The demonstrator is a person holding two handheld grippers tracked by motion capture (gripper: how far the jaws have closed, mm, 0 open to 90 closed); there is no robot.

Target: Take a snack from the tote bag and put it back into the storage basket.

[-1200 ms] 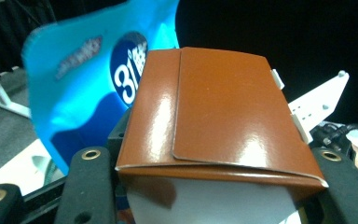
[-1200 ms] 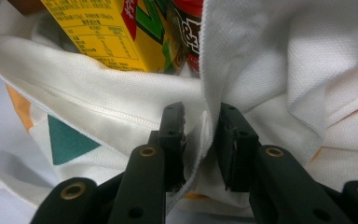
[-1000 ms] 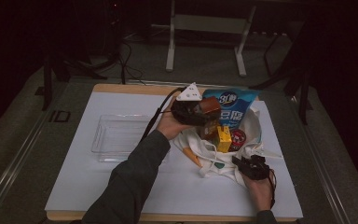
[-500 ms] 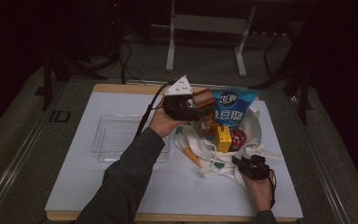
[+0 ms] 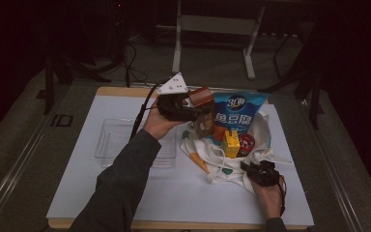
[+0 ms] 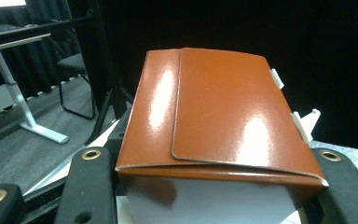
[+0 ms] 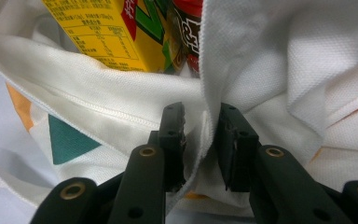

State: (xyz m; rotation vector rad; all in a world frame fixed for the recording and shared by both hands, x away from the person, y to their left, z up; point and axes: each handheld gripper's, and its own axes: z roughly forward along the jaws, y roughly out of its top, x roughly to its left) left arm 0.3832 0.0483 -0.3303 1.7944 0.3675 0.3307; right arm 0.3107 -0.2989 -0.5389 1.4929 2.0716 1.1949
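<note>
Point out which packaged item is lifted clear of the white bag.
The brown box, clamped in the left gripper; the blue pouch and yellow carton sit in the bag.

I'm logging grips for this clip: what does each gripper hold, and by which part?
The left gripper clamps a brown box across its sides, just below the closed top flap. The right gripper pinches a fold of the white bag's cloth edge.

Left of the left gripper (image 5: 193, 107) the tray (image 5: 111, 142) lay open; right of it the blue bag (image 5: 239, 116) blocked passage.
</note>
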